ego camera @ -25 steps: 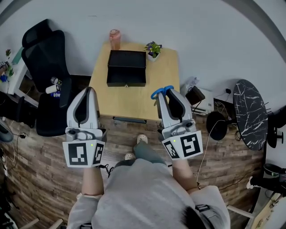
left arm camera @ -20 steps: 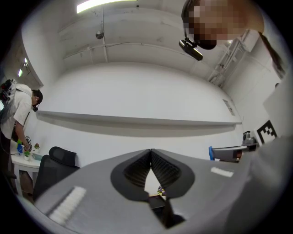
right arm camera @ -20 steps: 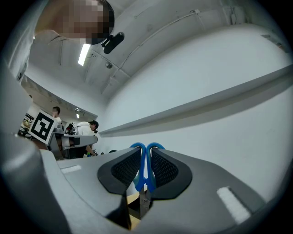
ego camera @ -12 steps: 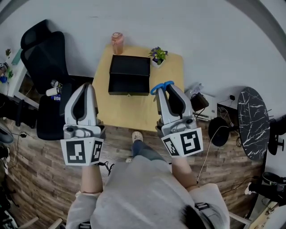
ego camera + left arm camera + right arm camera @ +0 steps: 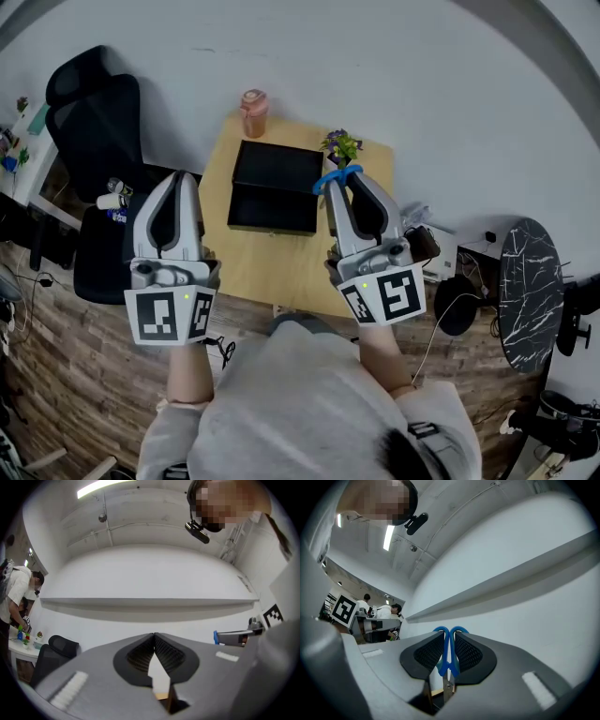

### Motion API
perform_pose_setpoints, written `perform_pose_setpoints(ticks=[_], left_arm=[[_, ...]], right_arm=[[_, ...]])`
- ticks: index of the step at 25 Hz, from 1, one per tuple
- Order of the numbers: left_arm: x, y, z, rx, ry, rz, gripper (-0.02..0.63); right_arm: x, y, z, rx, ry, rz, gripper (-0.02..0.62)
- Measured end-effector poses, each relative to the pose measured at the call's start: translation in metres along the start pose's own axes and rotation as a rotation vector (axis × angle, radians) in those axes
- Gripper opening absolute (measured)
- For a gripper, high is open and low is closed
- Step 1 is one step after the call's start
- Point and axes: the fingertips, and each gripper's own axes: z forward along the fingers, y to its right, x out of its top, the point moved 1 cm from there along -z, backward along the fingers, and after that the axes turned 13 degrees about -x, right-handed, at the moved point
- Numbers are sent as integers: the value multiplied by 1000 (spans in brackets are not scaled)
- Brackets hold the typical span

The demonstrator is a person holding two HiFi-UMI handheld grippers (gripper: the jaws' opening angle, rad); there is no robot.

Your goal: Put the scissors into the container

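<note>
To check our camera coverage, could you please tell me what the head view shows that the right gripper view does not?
Only the head view shows the black container, the pink bottle and the potted plant on the wooden table. Only the right gripper view shows the fingers' ribbed pads pinching the handles, with the metal blades pointing back toward the camera. Both show the right gripper shut on the blue scissors.

Your left tongs (image 5: 153, 635) have their jaws pressed together at the tips, with nothing between them. Beyond them is a white wall (image 5: 150, 581). A black chair (image 5: 60, 644) sits low left. At the right, your right tongs (image 5: 225, 638) show the blue scissors (image 5: 215, 636) at their tip.
</note>
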Motion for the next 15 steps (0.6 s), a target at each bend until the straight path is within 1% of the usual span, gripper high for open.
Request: perform_pose_setpoints(ticks=[8, 15], left_arm=[[-12, -19, 23, 61, -14, 16, 58], [-33, -33, 31, 104, -59, 8, 58]], right_arm=[[-21, 1, 49, 104, -31, -4, 74], [-64, -13, 77, 207, -130, -20, 74]])
